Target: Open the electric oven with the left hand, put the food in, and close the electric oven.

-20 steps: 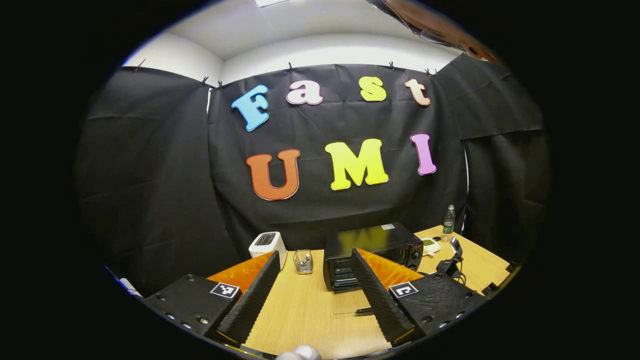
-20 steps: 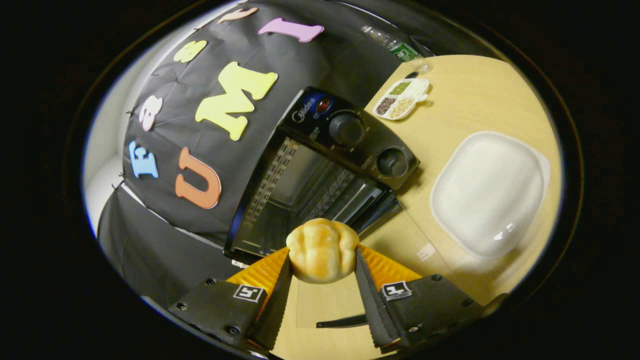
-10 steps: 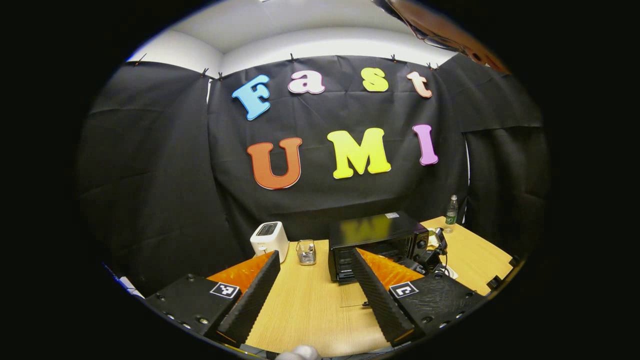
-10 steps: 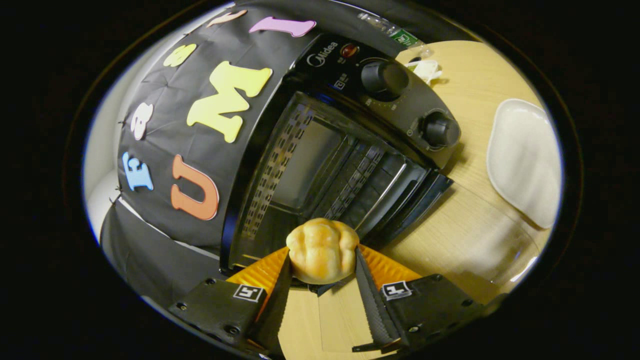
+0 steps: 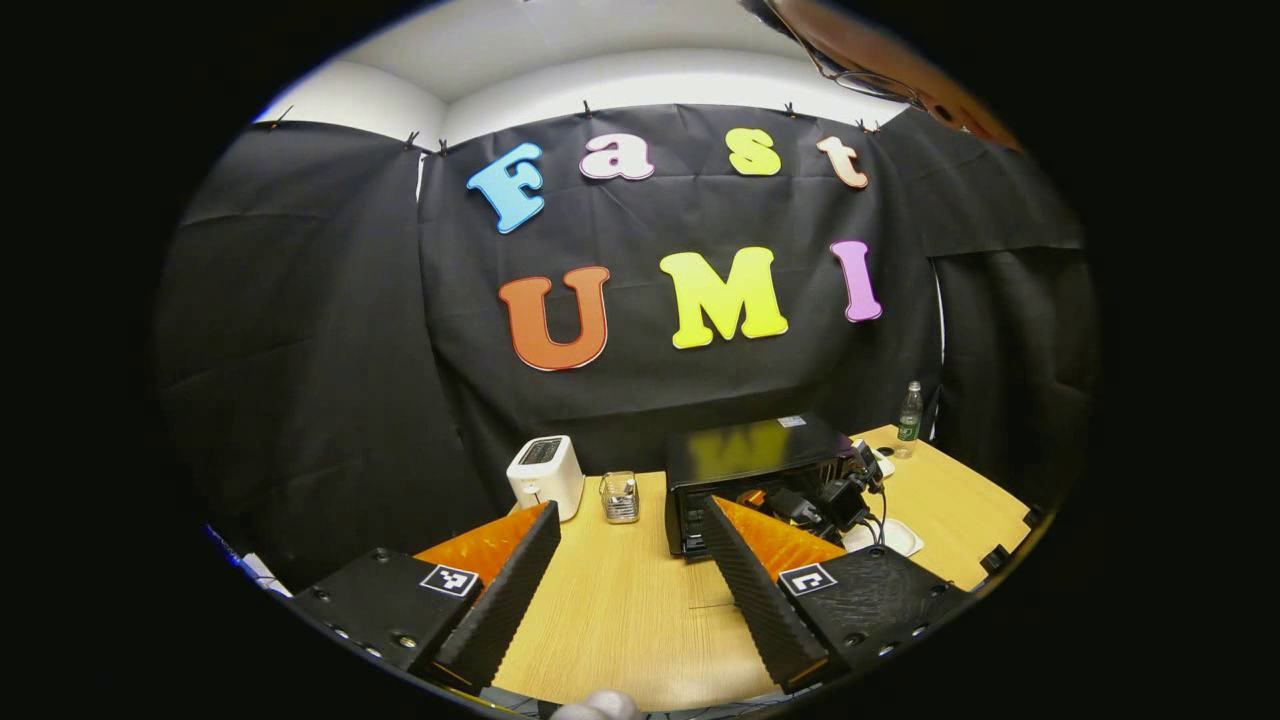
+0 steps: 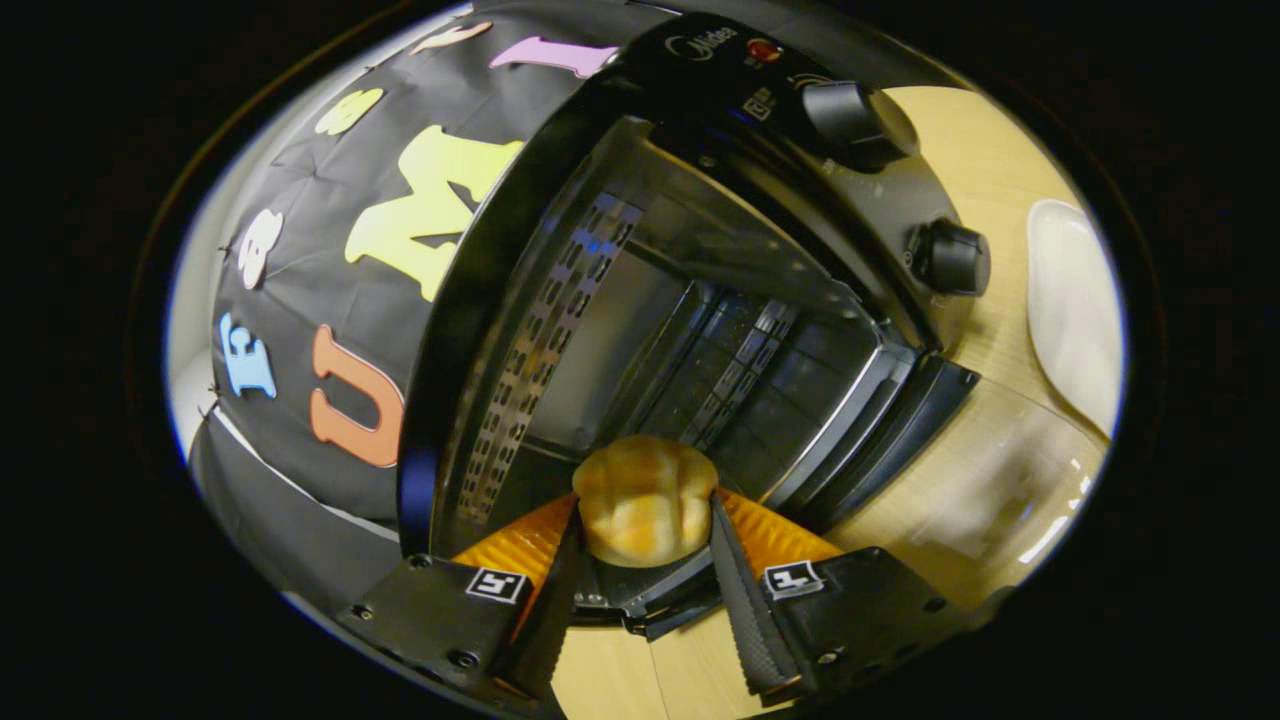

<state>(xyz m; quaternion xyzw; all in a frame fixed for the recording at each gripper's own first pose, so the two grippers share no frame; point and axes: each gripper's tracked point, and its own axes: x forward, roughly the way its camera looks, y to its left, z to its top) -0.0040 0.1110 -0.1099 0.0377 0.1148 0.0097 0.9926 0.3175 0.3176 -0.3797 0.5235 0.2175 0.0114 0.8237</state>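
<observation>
Bun [image 6: 645,498] at oven [image 6: 700,330] mouth

We grip a bun [image 6: 645,498] in our right gripper [image 6: 640,560] at the open oven [image 6: 700,300], knobs at 1 o'clock, plate [image 6: 1075,310] at 3 o'clock.

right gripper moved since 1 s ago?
Yes. The right gripper, shut on the bun, has moved toward the open oven, which looms larger; the white plate has slid to the edge.

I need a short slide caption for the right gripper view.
Right gripper holds a golden bread roll at the mouth of the open black electric oven.
</observation>
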